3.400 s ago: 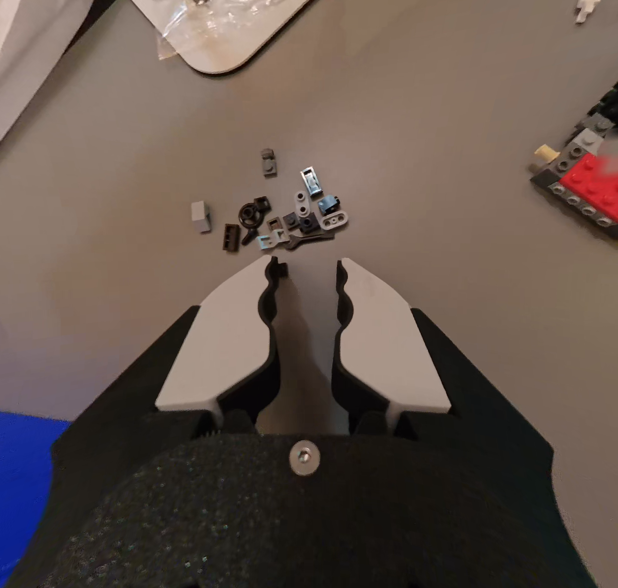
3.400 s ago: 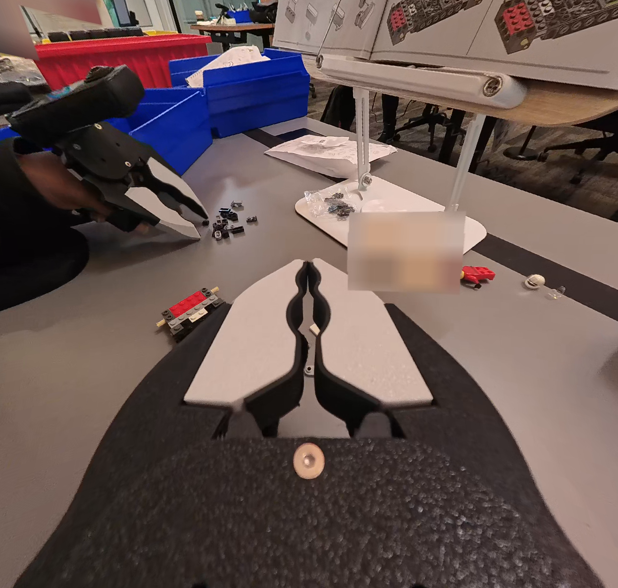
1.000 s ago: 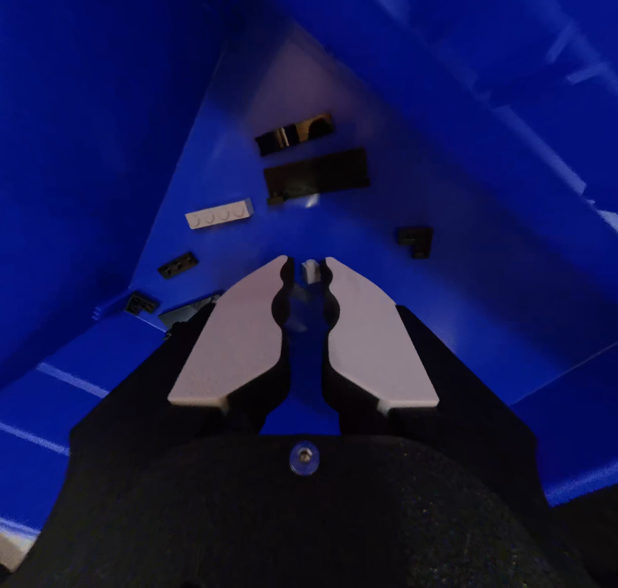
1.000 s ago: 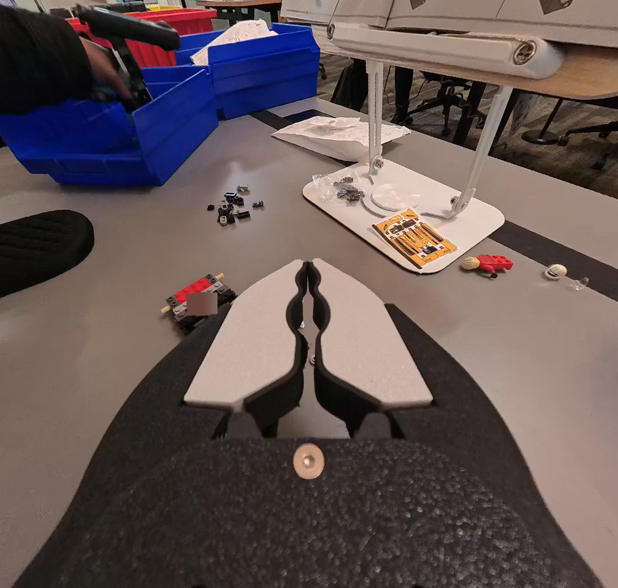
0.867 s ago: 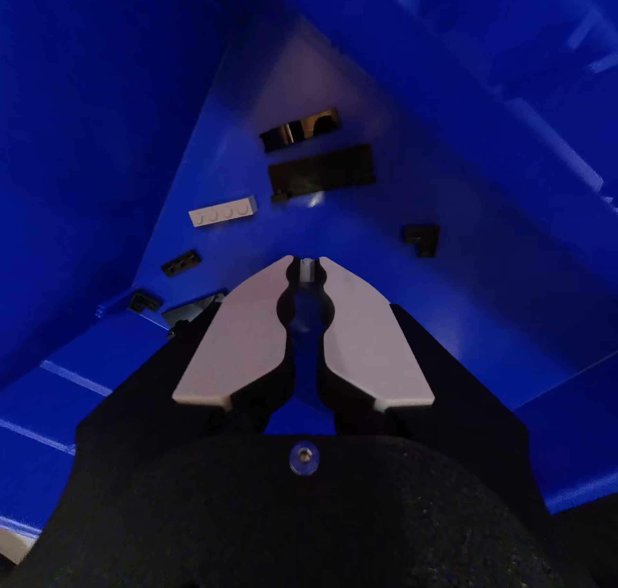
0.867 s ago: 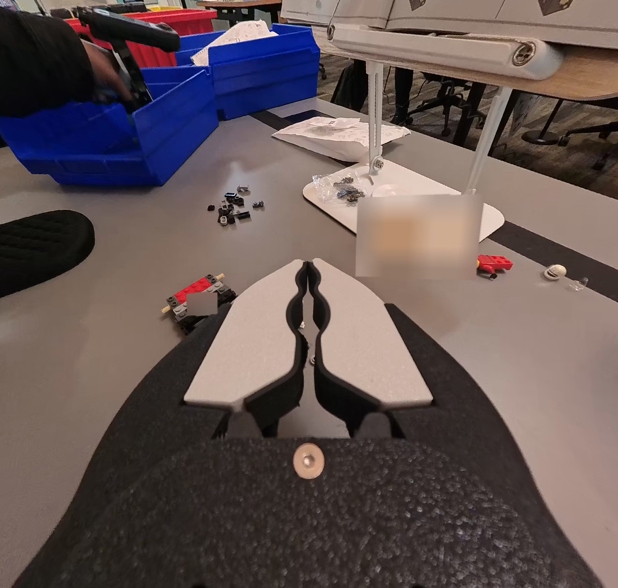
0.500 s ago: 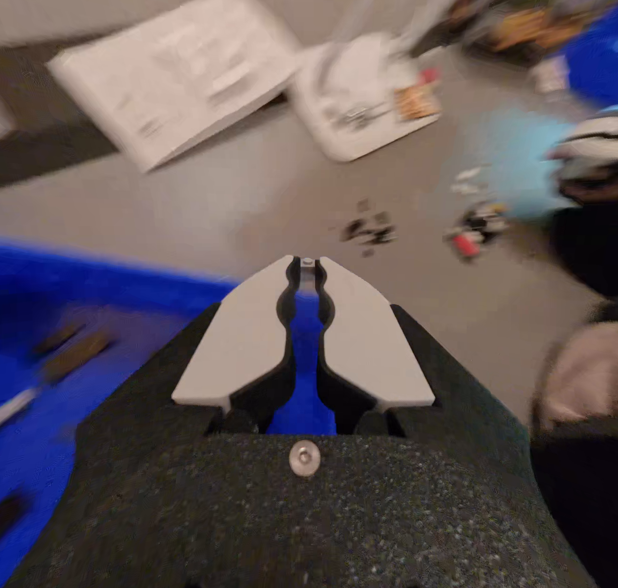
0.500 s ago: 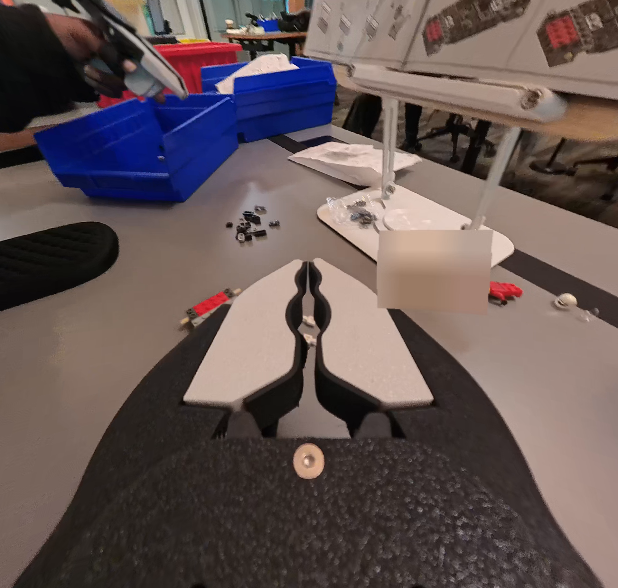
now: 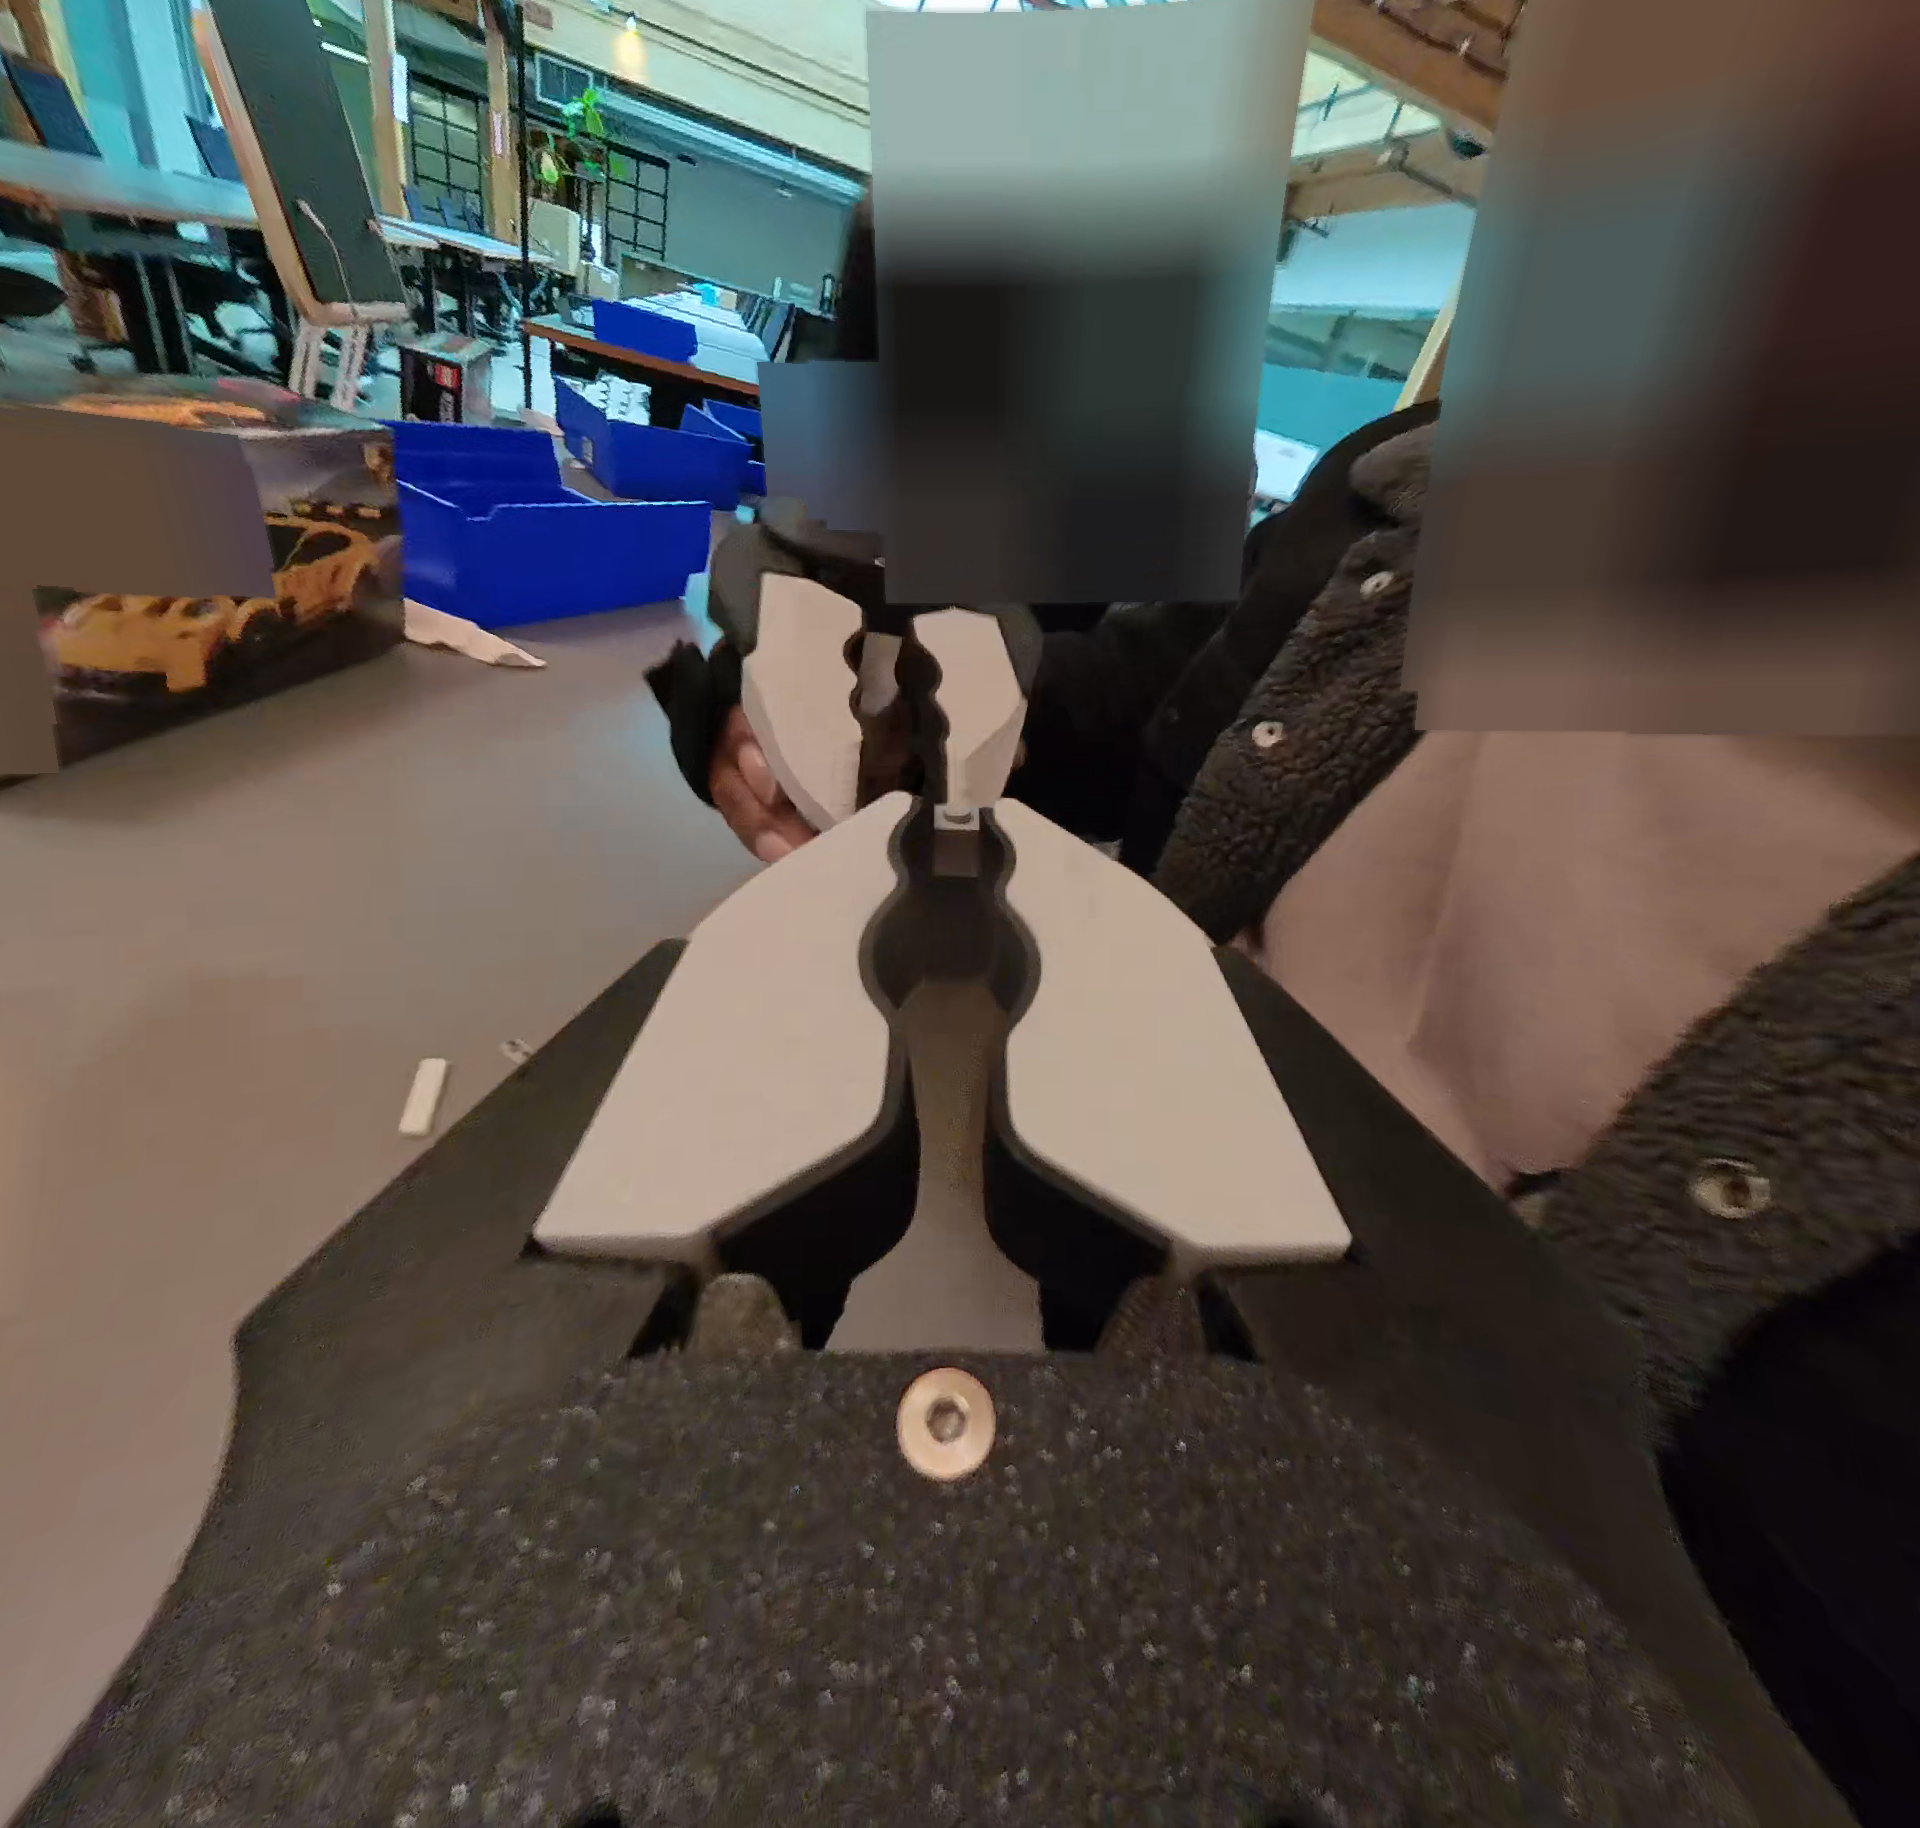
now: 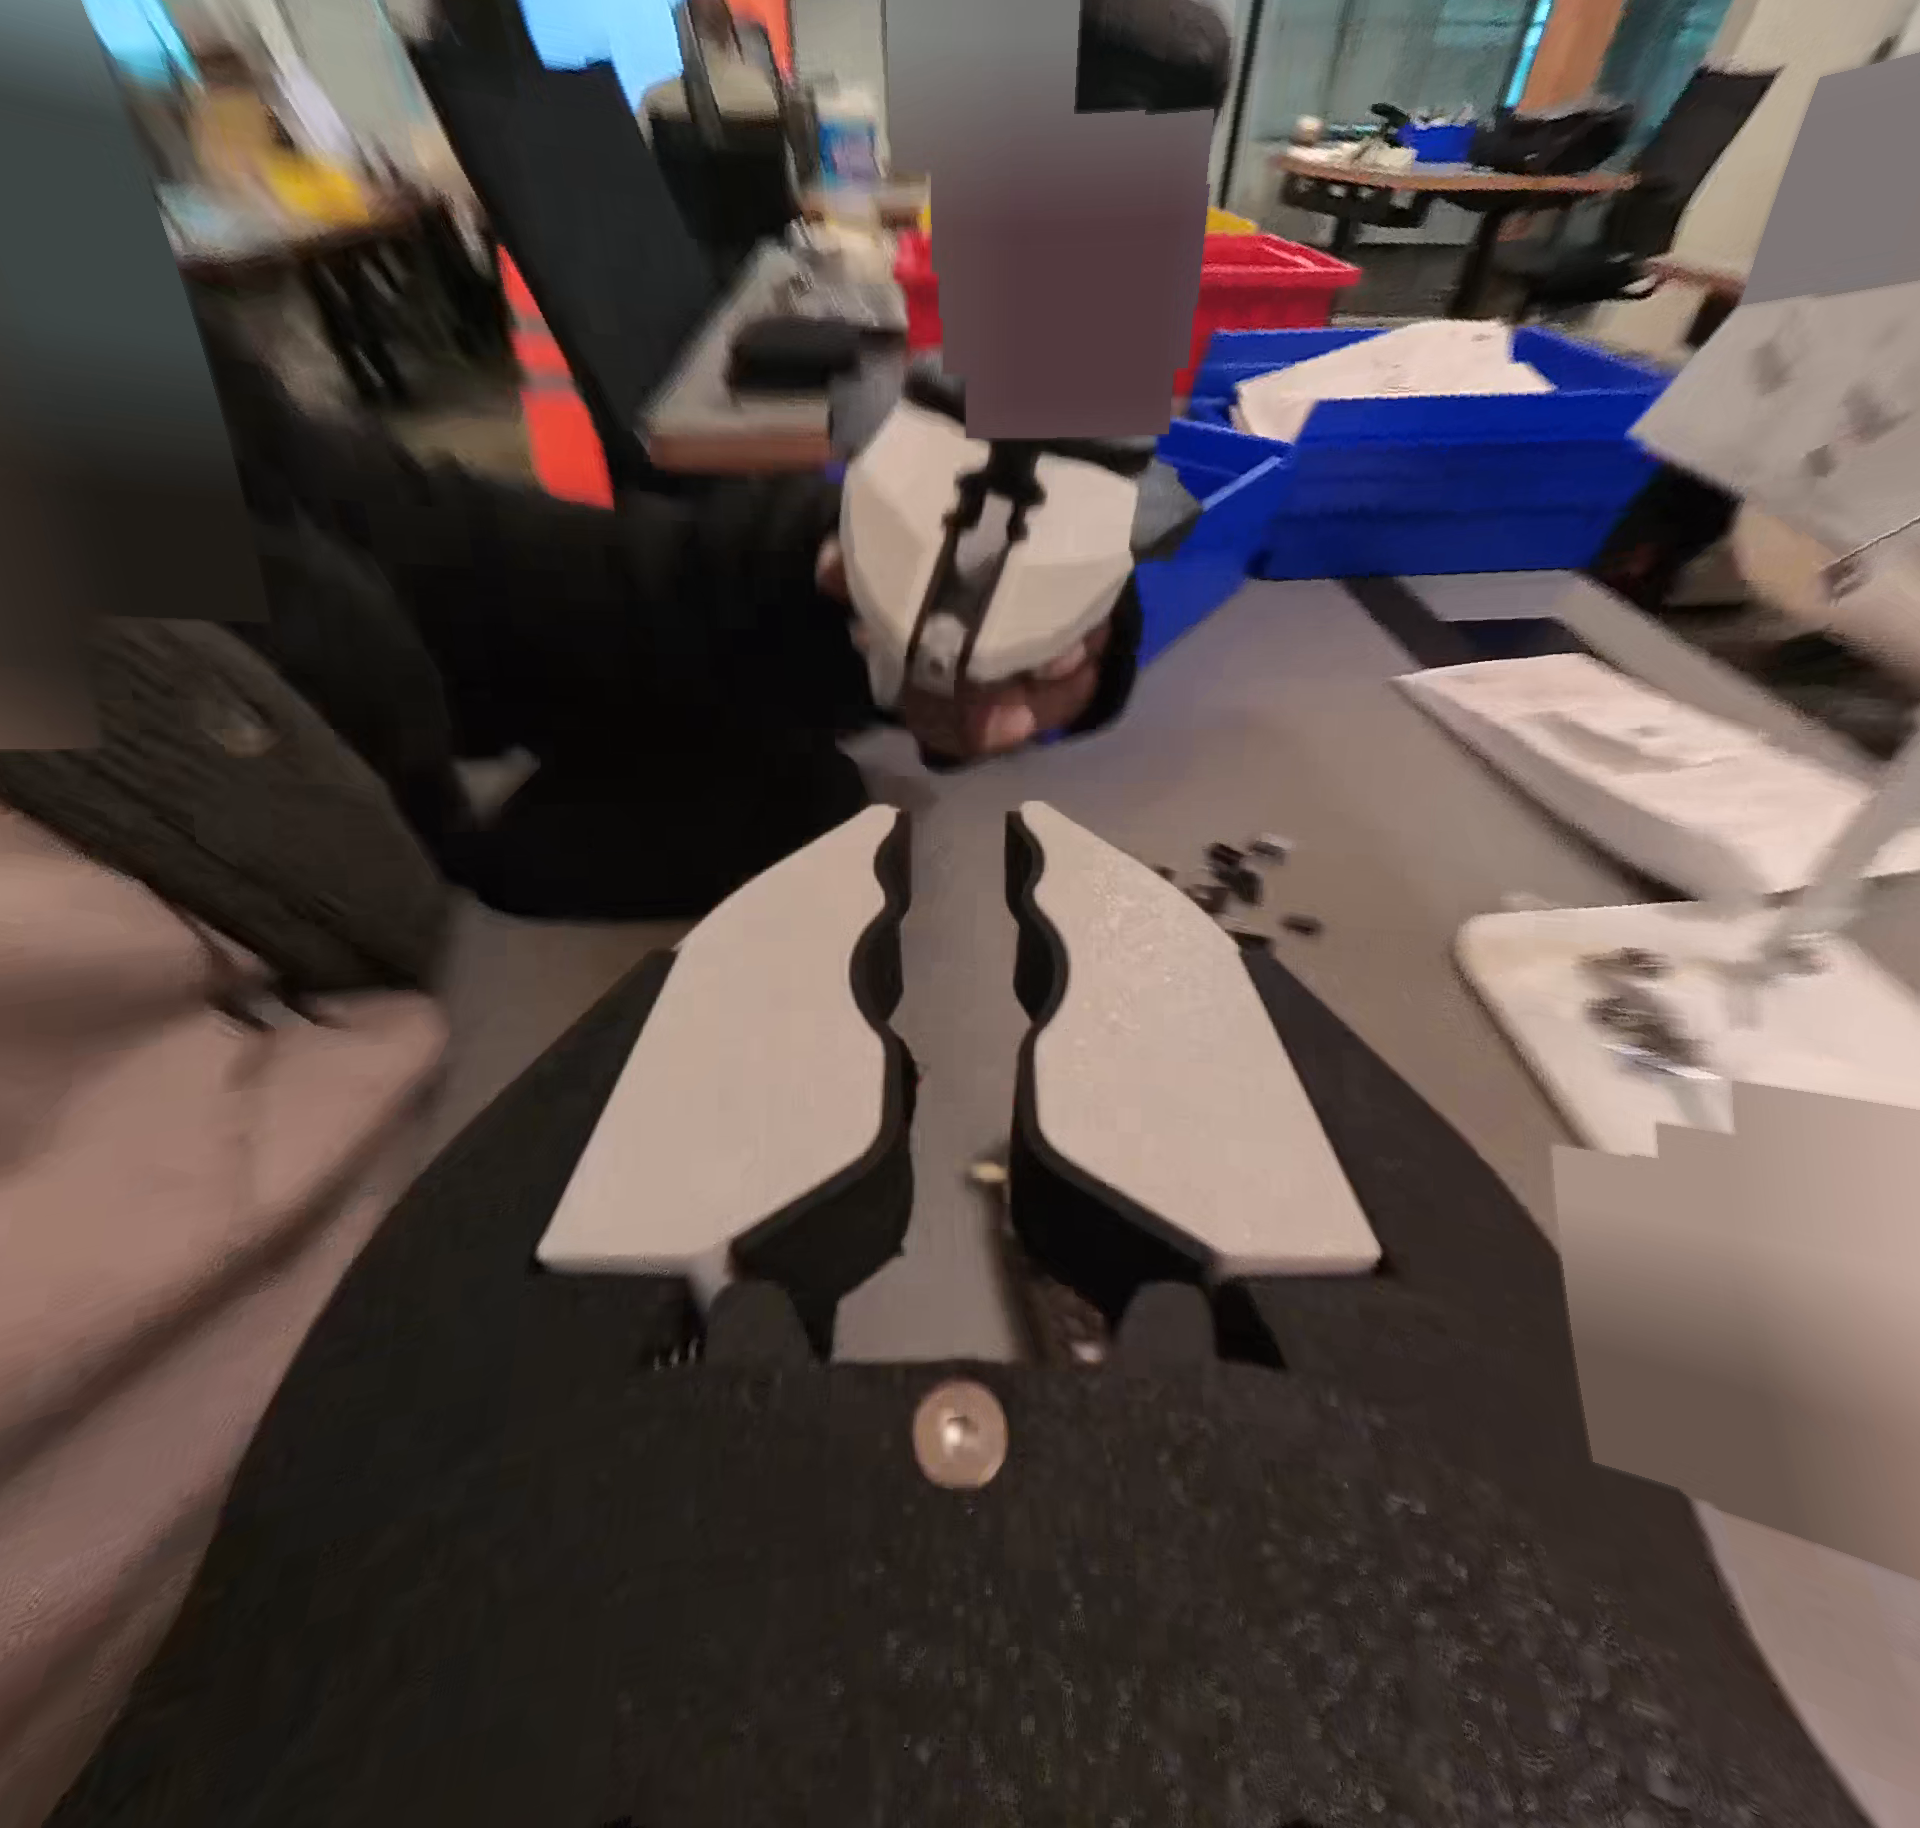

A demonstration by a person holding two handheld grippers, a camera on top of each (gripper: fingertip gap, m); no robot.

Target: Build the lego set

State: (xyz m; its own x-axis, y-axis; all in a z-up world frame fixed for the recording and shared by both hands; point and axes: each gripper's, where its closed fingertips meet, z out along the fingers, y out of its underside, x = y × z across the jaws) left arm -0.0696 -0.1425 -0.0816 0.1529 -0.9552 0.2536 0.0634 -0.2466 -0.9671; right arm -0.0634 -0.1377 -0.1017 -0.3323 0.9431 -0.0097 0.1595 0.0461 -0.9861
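Bare grey table (image 9: pixel 312 895) lies open to your left; your left gripper (image 9: pixel 954 814) pinches a small light-grey brick (image 9: pixel 955 816) at its tips, facing your right gripper (image 10: pixel 954 822), parted and empty

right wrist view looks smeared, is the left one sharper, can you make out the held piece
Right wrist view: motion-blurred, sharp only on its own open right gripper. Left wrist view: crisp, wide-angle bending at the edges; the left gripper pinches a small grey lego piece in clear focus.

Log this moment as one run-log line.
left gripper: shut on small grey brick | right gripper: open, empty | grippers facing each other above table
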